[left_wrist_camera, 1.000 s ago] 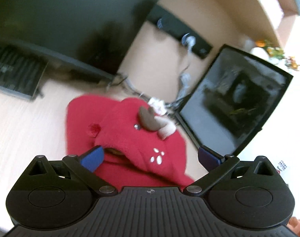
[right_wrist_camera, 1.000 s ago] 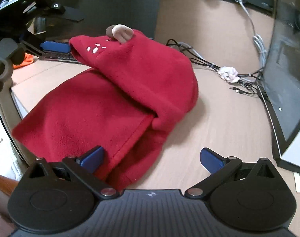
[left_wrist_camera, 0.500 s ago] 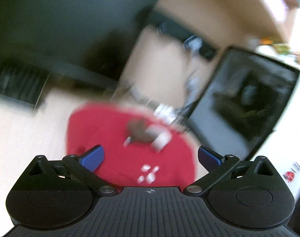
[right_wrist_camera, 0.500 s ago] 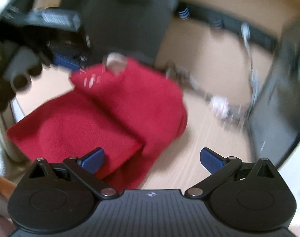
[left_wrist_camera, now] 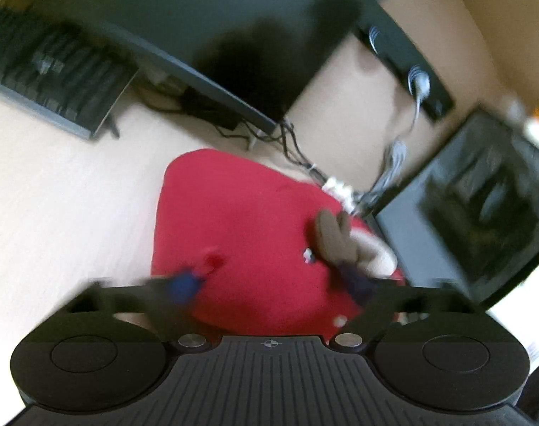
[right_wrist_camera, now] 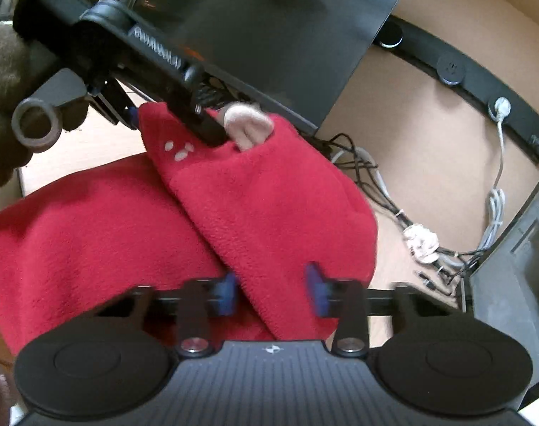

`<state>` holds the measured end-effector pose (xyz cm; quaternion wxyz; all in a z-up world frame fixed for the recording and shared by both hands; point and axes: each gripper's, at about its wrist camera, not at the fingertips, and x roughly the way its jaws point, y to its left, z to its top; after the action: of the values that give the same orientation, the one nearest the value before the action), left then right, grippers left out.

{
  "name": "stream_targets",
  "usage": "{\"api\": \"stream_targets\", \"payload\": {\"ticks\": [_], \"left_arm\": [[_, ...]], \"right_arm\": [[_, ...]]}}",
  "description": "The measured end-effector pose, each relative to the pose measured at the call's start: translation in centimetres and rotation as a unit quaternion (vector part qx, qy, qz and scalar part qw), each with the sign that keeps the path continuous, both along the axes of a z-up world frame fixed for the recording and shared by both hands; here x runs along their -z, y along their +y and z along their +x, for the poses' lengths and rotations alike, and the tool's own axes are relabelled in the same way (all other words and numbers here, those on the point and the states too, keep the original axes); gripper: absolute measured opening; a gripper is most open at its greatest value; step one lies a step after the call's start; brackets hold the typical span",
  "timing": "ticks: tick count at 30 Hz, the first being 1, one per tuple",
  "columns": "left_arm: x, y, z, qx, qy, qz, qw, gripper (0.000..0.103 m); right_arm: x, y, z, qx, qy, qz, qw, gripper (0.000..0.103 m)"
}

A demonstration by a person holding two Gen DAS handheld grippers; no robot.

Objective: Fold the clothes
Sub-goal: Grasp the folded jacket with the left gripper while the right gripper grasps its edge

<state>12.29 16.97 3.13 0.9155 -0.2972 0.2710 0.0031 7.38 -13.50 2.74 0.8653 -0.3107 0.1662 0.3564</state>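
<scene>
Although a fold has been started, the red fleece hooded garment with small white paw marks and brown-and-cream plush ears [right_wrist_camera: 255, 213] is judged to be only partly folded. It is spread on the pale wooden tabletop [left_wrist_camera: 56, 184], and its hood end is raised off the lower layer and draped over it, as is seen in the right wrist view. The plush ears [left_wrist_camera: 336, 238] are turned upward near the hood's edge.

By the left gripper [left_wrist_camera: 269, 285] the hood edge is approached near the ears; its blue-tipped fingers [left_wrist_camera: 184, 284] are blurred and are seen set on either side of the cloth with a clear gap between them, so a firm hold is not shown. In the right wrist view that same gripper's dark finger is seen pressed against the hood beside the cream ear. By the right gripper [right_wrist_camera: 273, 289] the near hem of the upper layer is straddled, its fingers [right_wrist_camera: 226, 289] drawn narrow with the fleece between them; whether the cloth is truly pinched cannot be told.

What is left, by this judgement, is the laying flat of the hood, further folds of the body, and a smoothing of the result.

Beyond the garment a large dark monitor [right_wrist_camera: 269, 28], a black keyboard [left_wrist_camera: 49, 78], a tangle of cables [right_wrist_camera: 422, 241] and a second dark screen [left_wrist_camera: 482, 206] are seen.
</scene>
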Motion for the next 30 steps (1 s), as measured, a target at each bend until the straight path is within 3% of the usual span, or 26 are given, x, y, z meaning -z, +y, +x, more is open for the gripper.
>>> {"api": "stream_targets", "payload": {"ticks": [2, 4, 6, 9, 11, 13, 14, 15, 17, 19, 21, 24, 27, 29, 30], "left_arm": [[-0.6, -0.5, 0.0, 0.000, -0.010, 0.024, 0.9997, 0.057], [-1.8, -0.7, -0.7, 0.000, -0.021, 0.040, 0.9990, 0.045], [-3.1, -1.0, -1.7, -0.001, -0.027, 0.069, 0.9973, 0.041], [-3.0, -0.7, -3.5, -0.008, -0.012, 0.106, 0.9943, 0.041], [-1.1, 0.1, -3.9, -0.014, 0.030, 0.098, 0.9947, 0.044], [0.2, 0.7, -4.4, -0.010, 0.045, 0.080, 0.9957, 0.057], [0.6, 1.0, -4.6, -0.007, 0.046, 0.072, 0.9963, 0.059], [0.3, 1.3, -4.7, -0.002, 0.043, 0.069, 0.9967, 0.061], [-0.6, 1.9, -4.9, 0.007, 0.035, 0.064, 0.9973, 0.066], [-2.0, 3.3, -5.0, 0.008, 0.019, 0.036, 0.9991, 0.086], [-3.1, 5.0, -4.5, 0.014, -0.002, -0.023, 0.9996, 0.096], [-3.1, 6.4, -2.0, 0.048, 0.020, -0.077, 0.9957, 0.097], [-1.5, 5.6, 0.9, 0.065, 0.091, -0.043, 0.9928, 0.097], [-0.2, 5.5, 1.6, 0.079, 0.111, -0.046, 0.9896, 0.097], [0.5, 5.6, 1.8, 0.089, 0.114, -0.057, 0.9879, 0.098]], "right_arm": [[-1.2, 0.2, -0.1, 0.002, -0.016, 0.010, 1.000, 0.013], [-2.7, 0.5, -0.6, -0.008, -0.022, 0.030, 0.999, 0.013], [-3.6, 1.0, -1.4, -0.033, -0.007, 0.042, 0.999, 0.013], [-2.3, 1.8, -1.8, -0.070, 0.059, 0.041, 0.995, 0.014], [-1.1, 1.9, -2.0, -0.079, 0.083, 0.039, 0.993, 0.023], [-0.9, 1.3, -2.1, -0.083, 0.106, 0.047, 0.990, 0.027], [-1.2, 0.6, -2.2, -0.083, 0.117, 0.057, 0.988, 0.041], [-1.8, -0.2, -2.1, -0.078, 0.134, 0.073, 0.985, 0.070], [-3.6, -3.2, -1.8, -0.054, 0.167, 0.133, 0.976, 0.101], [-4.9, -5.6, -0.9, -0.022, 0.205, 0.186, 0.961, 0.103], [-5.8, -7.5, 0.6, 0.016, 0.249, 0.232, 0.940, 0.103], [-4.8, -8.7, 4.7, 0.080, 0.347, 0.302, 0.884, 0.103], [-1.9, -7.7, 8.7, 0.134, 0.440, 0.319, 0.829, 0.103], [-0.2, -6.8, 10.6, 0.146, 0.471, 0.314, 0.811, 0.103], [0.5, -6.4, 11.1, 0.145, 0.478, 0.311, 0.809, 0.103]]}}
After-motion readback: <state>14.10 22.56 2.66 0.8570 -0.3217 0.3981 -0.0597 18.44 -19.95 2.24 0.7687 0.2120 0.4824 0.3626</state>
